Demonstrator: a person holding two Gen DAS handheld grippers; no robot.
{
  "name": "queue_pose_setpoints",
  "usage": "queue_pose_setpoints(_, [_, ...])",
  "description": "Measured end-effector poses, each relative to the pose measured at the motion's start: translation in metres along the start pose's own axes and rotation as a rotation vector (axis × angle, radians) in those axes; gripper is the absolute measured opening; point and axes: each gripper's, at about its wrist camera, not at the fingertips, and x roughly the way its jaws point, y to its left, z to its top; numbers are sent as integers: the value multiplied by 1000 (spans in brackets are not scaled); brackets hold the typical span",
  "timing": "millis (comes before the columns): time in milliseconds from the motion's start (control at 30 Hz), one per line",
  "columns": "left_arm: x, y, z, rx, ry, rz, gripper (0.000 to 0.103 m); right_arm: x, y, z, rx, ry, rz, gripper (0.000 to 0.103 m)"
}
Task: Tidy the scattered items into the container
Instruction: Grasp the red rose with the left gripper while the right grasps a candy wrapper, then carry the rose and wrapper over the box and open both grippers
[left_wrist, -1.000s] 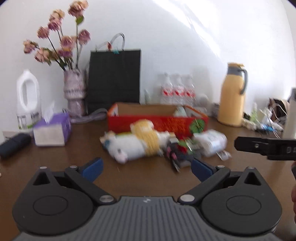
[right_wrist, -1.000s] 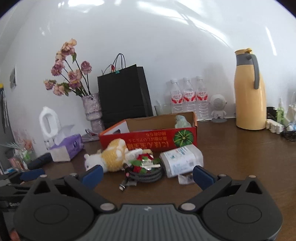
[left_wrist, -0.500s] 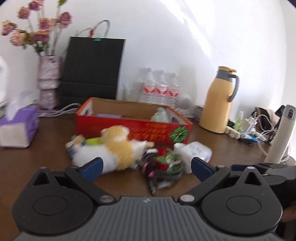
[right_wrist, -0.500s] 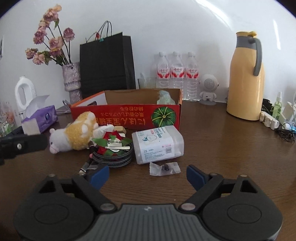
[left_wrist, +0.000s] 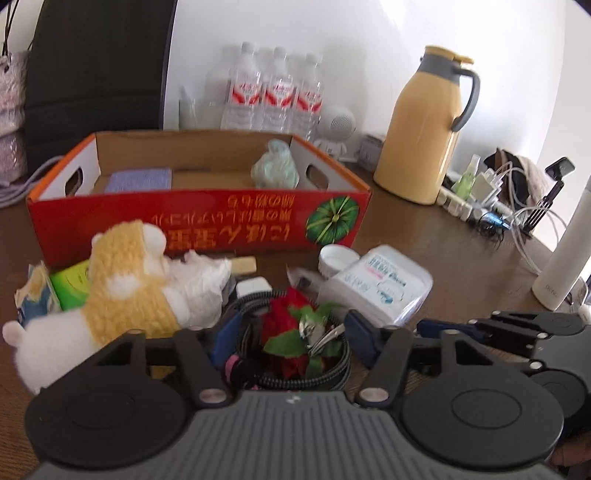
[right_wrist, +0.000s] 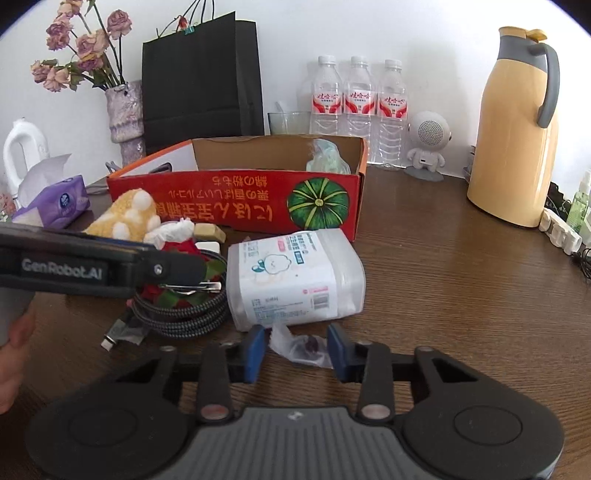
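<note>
On the wooden counter (right_wrist: 461, 266), in front of the red cardboard box (right_wrist: 236, 199), lies the clutter. The left gripper (left_wrist: 291, 334) is closing around the red flower clip (left_wrist: 295, 328) resting on the coiled cable (right_wrist: 184, 314), pads not yet pressing. The right gripper (right_wrist: 295, 349) is closing on a small clear wrapper (right_wrist: 299, 345) just before the wipes pack (right_wrist: 295, 277), its pads still apart from it.
</note>
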Motion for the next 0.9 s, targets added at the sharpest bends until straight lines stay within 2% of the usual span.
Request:
queue_pose_setpoints(100, [-4,-1,0,9,-11,-10,34,0,0,-1,6,-6,-1,31])
queue_pose_setpoints(200, [-19,-4,3,6,-82,-4,31,-1,1,-2,-6,-5,-15,22])
queue_pose_setpoints(233, [-25,-5,3,-1,-110,9,31,-1,0,-1,-3,-3,-13,14])
queue_pose_setpoints(400, [-78,-16,-1,4,-240,167,31,-17,0,-1,29,-24,15,11])
queue_pose_setpoints(533, [-131,-20,-22,-17,-340,251,31,-56,11,2,43,-125,48,11])
queue_pose_setpoints(633, [-160,-19,-44,-78,-362,287,31,-81,22,0,46,-179,87,11])
queue_pose_setpoints(733, [-179,-24,-72,-95,-363,322,31,-100,32,-8,28,-202,117,12])
queue_pose_setpoints(833, [-194,-30,-101,-129,-399,311,31,-121,40,-25,24,-235,123,12])
queue_pose_setpoints(900, [-200,-34,-113,-143,-418,298,31,-133,44,-38,35,-254,160,12])
